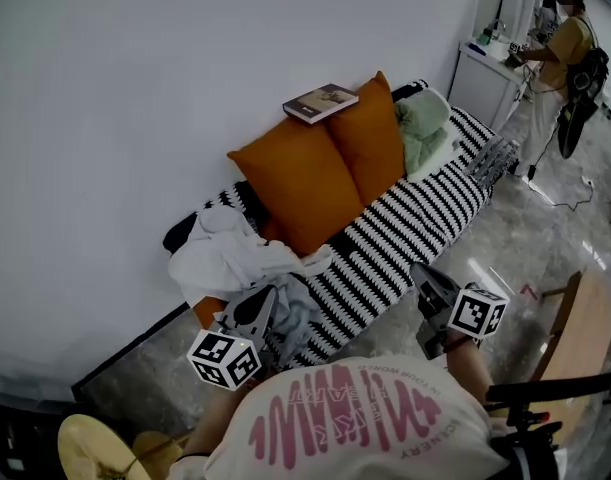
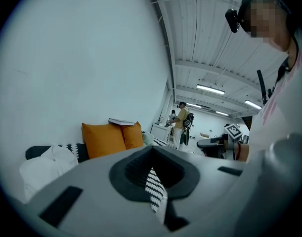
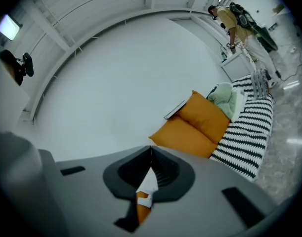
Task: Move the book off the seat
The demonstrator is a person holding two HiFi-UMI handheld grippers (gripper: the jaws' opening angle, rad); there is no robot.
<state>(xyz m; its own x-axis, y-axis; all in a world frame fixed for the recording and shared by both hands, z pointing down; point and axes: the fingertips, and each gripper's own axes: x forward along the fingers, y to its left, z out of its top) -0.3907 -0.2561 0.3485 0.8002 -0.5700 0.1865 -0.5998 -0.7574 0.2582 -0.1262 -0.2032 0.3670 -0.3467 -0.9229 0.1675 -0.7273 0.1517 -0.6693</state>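
The book lies flat on top of two orange pillows that lean against the white wall at the back of the black-and-white striped seat. It also shows far off in the left gripper view, book, and the right gripper view, book. My left gripper hovers at the seat's near end by a pile of clothes, its jaws shut and empty. To the right of the seat's front edge, my right gripper is shut with nothing in it. Both are well short of the book.
White and grey clothes are heaped on the seat's near end, and a green cloth lies beyond the pillows. A person stands at a white cabinet at the far right. A wooden chair is at my right.
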